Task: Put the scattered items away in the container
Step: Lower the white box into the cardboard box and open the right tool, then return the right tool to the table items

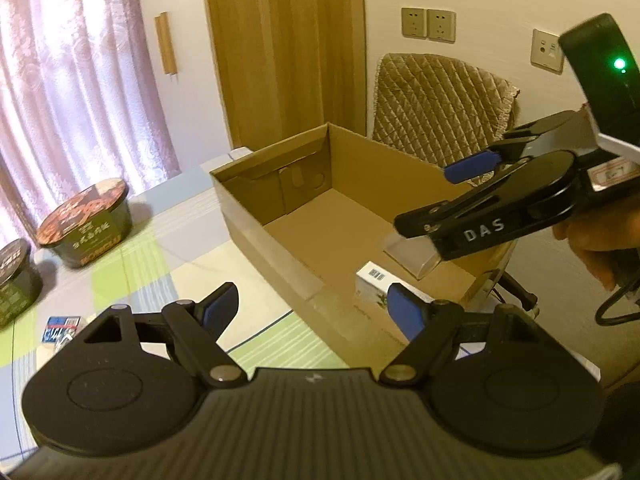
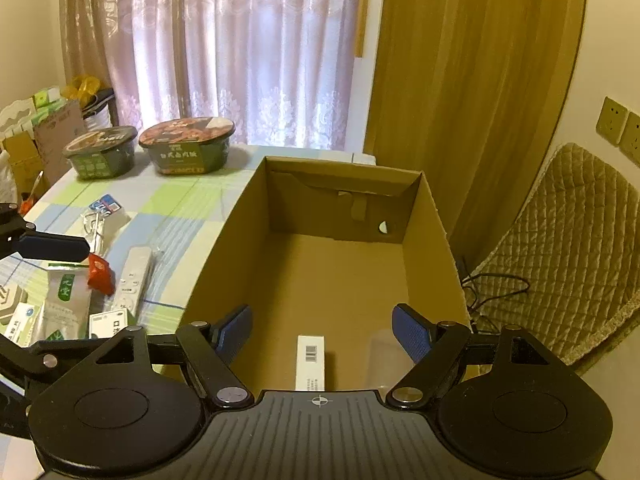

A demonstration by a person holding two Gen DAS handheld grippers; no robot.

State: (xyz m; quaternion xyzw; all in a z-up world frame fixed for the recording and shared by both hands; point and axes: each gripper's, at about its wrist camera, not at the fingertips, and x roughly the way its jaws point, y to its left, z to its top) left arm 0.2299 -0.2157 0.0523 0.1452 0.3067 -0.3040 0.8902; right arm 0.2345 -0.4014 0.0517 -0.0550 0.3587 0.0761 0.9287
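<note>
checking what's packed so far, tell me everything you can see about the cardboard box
The cardboard box is plain brown corrugated card, rectangular, open-topped, standing upright on the checked tablecloth. Its far end wall has folded tabs and a small hole. It is mostly empty: a white carton with a barcode lies flat on its floor at the near end, beside a clear plastic piece. The open right gripper hovers above it.

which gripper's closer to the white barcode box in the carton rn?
Right. The right gripper hangs open directly above the white box; the left gripper sits open at the carton edge beside it.
</note>
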